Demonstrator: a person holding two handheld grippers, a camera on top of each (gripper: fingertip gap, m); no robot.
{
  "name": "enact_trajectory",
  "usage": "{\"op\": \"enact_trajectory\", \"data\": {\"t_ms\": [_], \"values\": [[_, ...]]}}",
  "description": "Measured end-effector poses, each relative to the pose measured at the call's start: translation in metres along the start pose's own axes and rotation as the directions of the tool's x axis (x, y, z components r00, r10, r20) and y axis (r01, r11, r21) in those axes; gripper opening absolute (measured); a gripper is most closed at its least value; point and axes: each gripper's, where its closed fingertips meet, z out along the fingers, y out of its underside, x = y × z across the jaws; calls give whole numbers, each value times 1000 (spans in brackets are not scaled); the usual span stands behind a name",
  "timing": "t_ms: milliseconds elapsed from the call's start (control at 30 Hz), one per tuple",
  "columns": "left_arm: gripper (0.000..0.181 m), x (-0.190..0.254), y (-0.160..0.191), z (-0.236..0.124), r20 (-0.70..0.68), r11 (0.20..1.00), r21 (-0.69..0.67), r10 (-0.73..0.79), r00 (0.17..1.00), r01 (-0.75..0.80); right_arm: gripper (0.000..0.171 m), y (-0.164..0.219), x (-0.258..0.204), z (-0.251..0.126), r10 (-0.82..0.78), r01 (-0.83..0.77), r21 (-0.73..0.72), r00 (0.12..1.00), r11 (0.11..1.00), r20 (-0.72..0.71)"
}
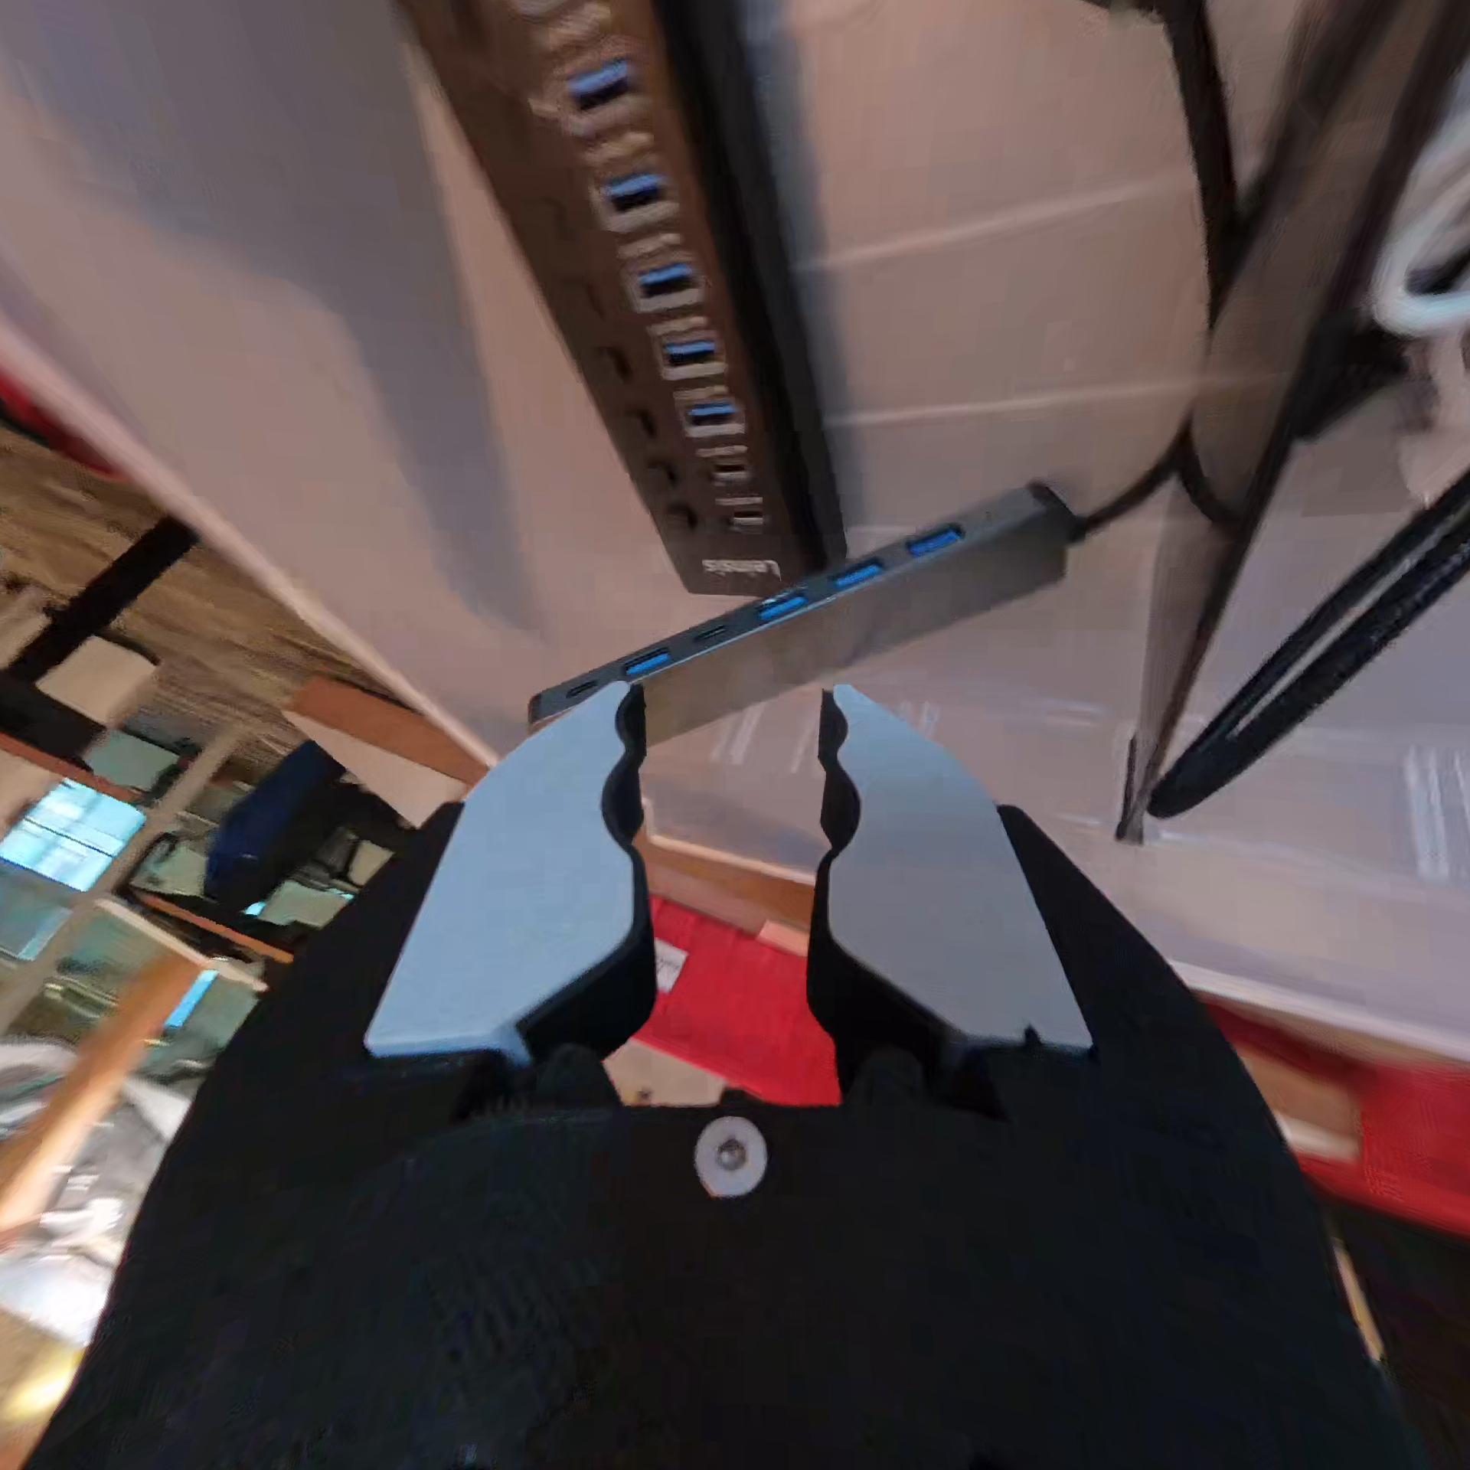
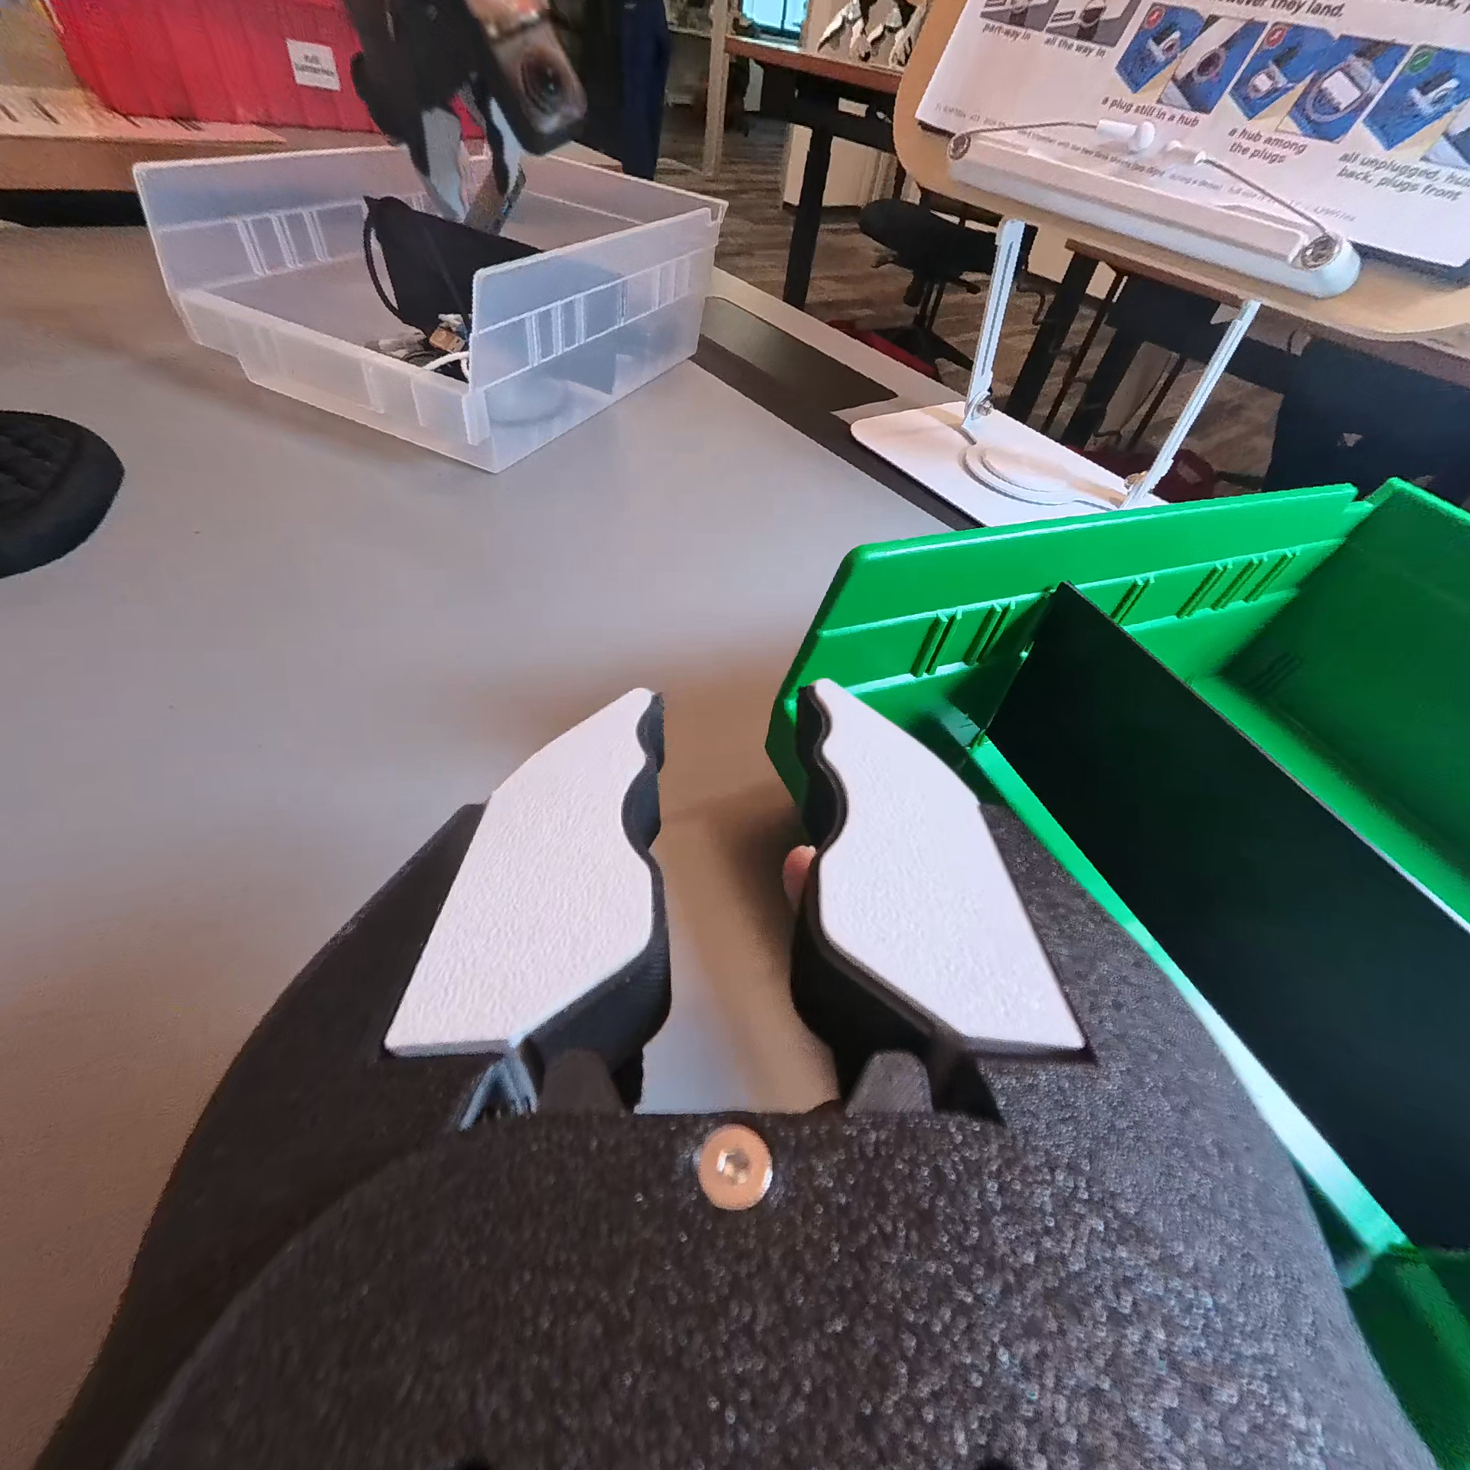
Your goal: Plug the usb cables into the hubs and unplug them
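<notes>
Left gripper (image 1: 732, 700) fills the lower half of the left wrist view: black body, two grey finger plates, jaws parted with nothing between them. Its fingertips sit just short of a slim grey hub (image 1: 803, 628), which lies tilted inside a clear bin (image 2: 429, 318). Hub face carries four blue USB-A ports and two small dark slots; a black lead leaves its far end. Touching the slim hub's far side is a long black hub (image 1: 636, 318), with a row of blue ports and a small button beside each; white brand lettering sits at its near end. No plug is visible in either hub. Looped black cable (image 1: 1304, 676) lies at the right of the bin; white cable further right, blurred.

Right wrist view: right gripper (image 2: 728, 716) over the grey desk (image 2: 398, 636), jaws apart, holding nothing. A green bin (image 2: 1114, 573) with a black divider (image 2: 1193, 795) stands at the desk's right edge, just beside the right finger. The clear bin sits toward the far edge, the left gripper reaching down into it. A black mesh pad (image 2: 48, 485) lies at the left edge. A white stand (image 2: 1002, 445) at the far right corner holds a printed instruction sheet (image 2: 1241, 87) with pictures and captions. Red box (image 2: 199, 64) with a white label behind the desk.
</notes>
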Motion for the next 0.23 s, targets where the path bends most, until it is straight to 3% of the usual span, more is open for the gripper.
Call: {"op": "enact_trajectory", "data": {"t_ms": [33,167,233], "values": [[44,3,-1,2,-23,998,-34,59,998,-60,32,0,-1,1,4,-4,0,1000,1000,8],[50,8,-4,14,-106,960,-144,227,968,-241,31,1,-4,3,41,-41,-2,998,999,45],[45,14,-8,21,-176,949,-141,255,951,-281,31,4,-3,3,47,-47,-10,998,999,44]]}}
